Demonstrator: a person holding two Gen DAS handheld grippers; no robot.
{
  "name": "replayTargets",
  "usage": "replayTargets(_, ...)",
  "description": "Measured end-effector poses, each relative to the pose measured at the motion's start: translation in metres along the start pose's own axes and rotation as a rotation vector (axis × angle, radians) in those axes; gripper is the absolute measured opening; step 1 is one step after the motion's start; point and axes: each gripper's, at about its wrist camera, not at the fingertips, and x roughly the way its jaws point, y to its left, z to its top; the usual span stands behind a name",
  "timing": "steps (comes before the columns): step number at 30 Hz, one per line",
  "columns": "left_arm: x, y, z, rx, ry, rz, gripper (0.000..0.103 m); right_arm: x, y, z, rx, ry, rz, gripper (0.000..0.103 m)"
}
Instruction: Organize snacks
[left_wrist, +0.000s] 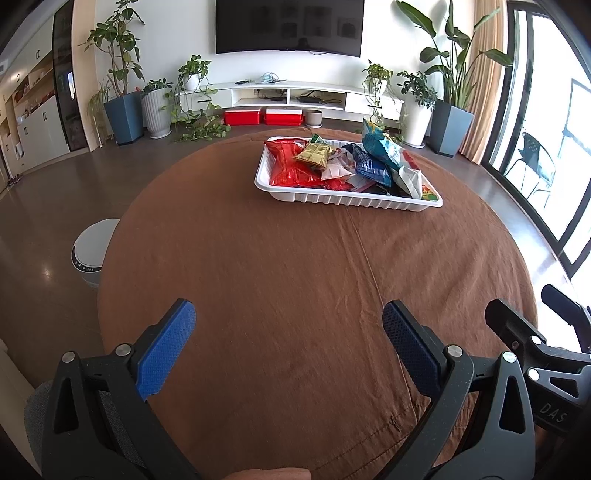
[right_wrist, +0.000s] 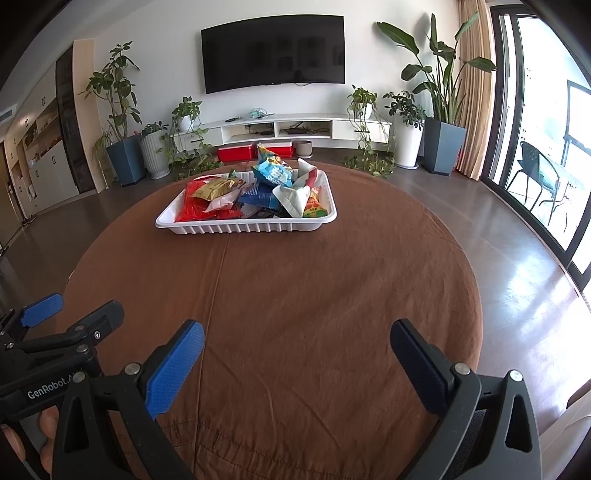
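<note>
1. Left wrist view: my left gripper (left_wrist: 288, 328) hangs over the near edge of the round brown-clothed table (left_wrist: 295, 280), its blue pads (left_wrist: 166, 350) spread wide with nothing between them. The white plastic tray (left_wrist: 343, 199) sits well beyond it, toward the far side of the table. In the tray I see a red packet (left_wrist: 290, 166) at its left end, a gold packet (left_wrist: 314, 155) lying on top of that, a dark blue packet (left_wrist: 371, 168) in the middle and a light blue bag (left_wrist: 382, 146) propped up behind.

2. Right wrist view: my right gripper (right_wrist: 297, 354) is likewise parted and empty, near the table's front edge, far short of the tray (right_wrist: 236, 227). The left gripper (right_wrist: 70, 306) shows just beside it.

3. Progress, as I judge it: every snack I can see already lies heaped in the tray, and the cloth around the tray carries no stray packet. The gathering looks done; at most, tidying the jumbled pile is left.
</note>
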Motion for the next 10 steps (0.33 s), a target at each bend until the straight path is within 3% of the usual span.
replayTargets(10, 0.002, 0.000, -0.002, 0.003, 0.003, -0.013, 0.103, 0.001, -0.002, -0.014, 0.004, 0.011, 0.000, 0.103)
